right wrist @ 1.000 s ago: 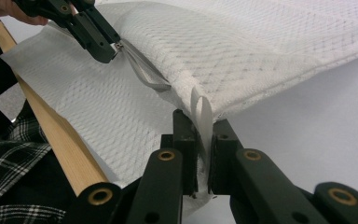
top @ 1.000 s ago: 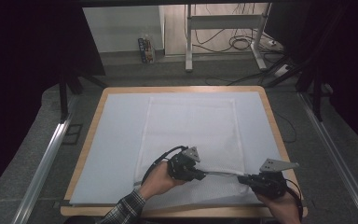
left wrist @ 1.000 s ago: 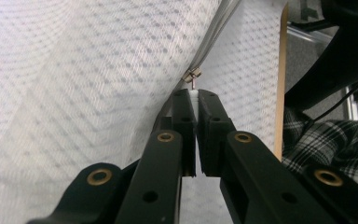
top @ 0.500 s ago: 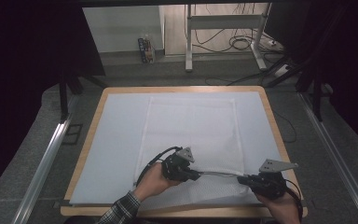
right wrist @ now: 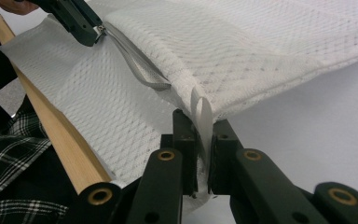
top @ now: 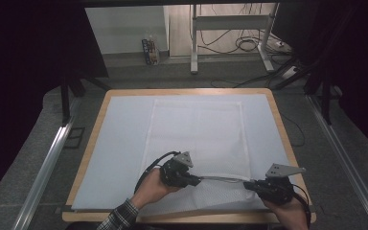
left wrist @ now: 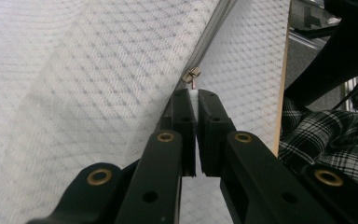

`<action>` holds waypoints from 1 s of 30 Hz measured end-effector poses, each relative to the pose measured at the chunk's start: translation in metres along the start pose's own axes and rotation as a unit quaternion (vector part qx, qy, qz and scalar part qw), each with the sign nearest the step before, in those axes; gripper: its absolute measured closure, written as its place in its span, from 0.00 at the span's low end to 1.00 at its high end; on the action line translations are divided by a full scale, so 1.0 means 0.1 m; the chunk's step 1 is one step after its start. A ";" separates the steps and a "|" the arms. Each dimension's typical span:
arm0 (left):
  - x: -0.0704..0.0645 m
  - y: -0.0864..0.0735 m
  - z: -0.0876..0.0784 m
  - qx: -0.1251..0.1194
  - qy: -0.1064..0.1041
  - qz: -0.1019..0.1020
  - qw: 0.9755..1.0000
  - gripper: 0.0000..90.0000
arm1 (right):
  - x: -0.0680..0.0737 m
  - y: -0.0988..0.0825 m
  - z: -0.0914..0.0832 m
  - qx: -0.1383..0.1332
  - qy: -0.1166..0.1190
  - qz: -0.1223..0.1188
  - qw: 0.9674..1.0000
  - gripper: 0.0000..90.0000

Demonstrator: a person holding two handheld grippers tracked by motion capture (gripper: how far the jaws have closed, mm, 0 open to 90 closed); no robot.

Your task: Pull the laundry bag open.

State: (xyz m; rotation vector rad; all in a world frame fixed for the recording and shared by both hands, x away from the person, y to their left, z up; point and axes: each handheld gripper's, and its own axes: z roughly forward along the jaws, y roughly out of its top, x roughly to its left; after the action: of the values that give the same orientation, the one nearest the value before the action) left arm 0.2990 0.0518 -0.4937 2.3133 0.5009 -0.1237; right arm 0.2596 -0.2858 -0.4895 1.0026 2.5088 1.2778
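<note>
A white mesh bag (top: 199, 129) lies flat on the pale mat, its zipper (top: 223, 178) running along its near edge. My left gripper (top: 199, 180) is shut on the small metal zipper pull (left wrist: 193, 77), with the jaws (left wrist: 195, 95) pinched together just below the slider. My right gripper (top: 246, 184) is shut on a fold of the bag's mesh edge (right wrist: 203, 109) at the zipper's right end, and that fold stands up between its jaws (right wrist: 200, 116). In the right gripper view the left gripper (right wrist: 81, 23) sits at the far end of the grey zipper tape (right wrist: 135, 60).
The table's wooden rim (top: 100, 124) frames the mat, and its near edge (right wrist: 51, 121) runs just behind the bag. A plaid sleeve (top: 120, 218) comes in at the bottom. Metal rails (top: 48, 163) flank the table, with desk legs and cables (top: 249, 45) beyond it.
My left gripper has slid a little to the left along the zipper with the pull in it. The right gripper has stayed where it was.
</note>
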 end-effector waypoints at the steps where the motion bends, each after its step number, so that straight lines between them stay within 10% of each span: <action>1: 0.00 0.00 0.00 -0.001 0.001 0.000 1.000 0.97 | 0.00 0.00 0.00 0.000 0.001 0.000 1.000 0.93; 30: 0.02 -0.17 -0.13 -0.009 0.012 -0.017 1.000 0.97 | 0.02 0.00 0.01 0.011 -0.002 -0.003 1.000 0.93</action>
State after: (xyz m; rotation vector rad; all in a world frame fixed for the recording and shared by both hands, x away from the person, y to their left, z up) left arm 0.2930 0.0726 -0.4963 2.2909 0.5510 -0.1071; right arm 0.2582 -0.2837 -0.4901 1.0000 2.5263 1.2473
